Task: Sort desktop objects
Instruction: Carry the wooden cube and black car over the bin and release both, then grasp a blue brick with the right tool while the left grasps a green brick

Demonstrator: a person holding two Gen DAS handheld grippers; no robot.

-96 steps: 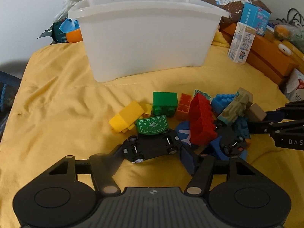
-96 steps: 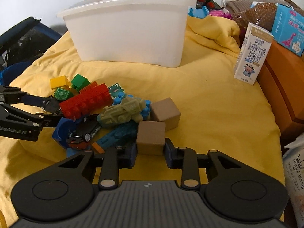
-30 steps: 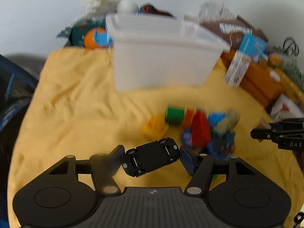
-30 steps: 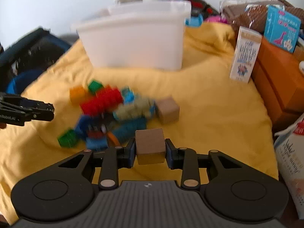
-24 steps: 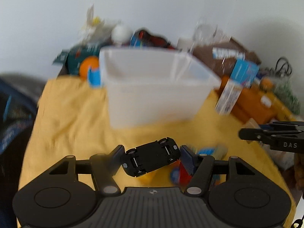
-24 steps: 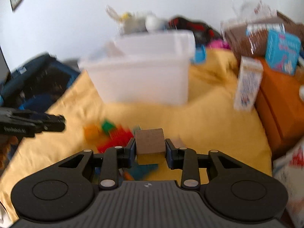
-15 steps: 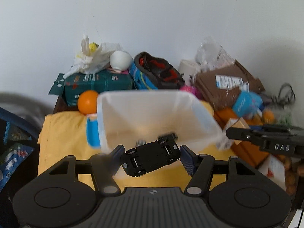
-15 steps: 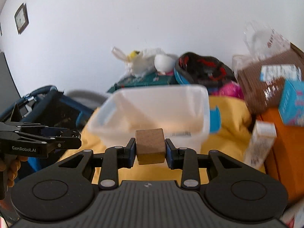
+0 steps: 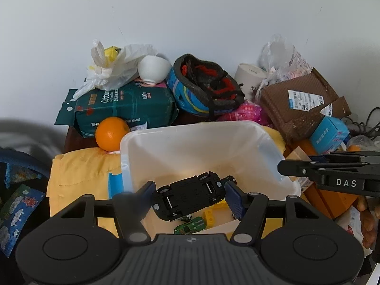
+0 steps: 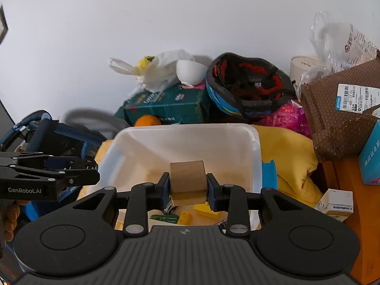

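Upturned black car (image 9: 190, 197) now over bin (image 9: 199, 130)

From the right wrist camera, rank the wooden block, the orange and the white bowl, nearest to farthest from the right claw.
1. Wooden block: gripped in the right claw, over the white bin.
2. Orange: behind the bin, left.
3. White bowl: farther back, atop the green pack.

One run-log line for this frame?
left gripper: shut on black toy car | right gripper: shut on brown wooden cube | both over white plastic bin | release pending
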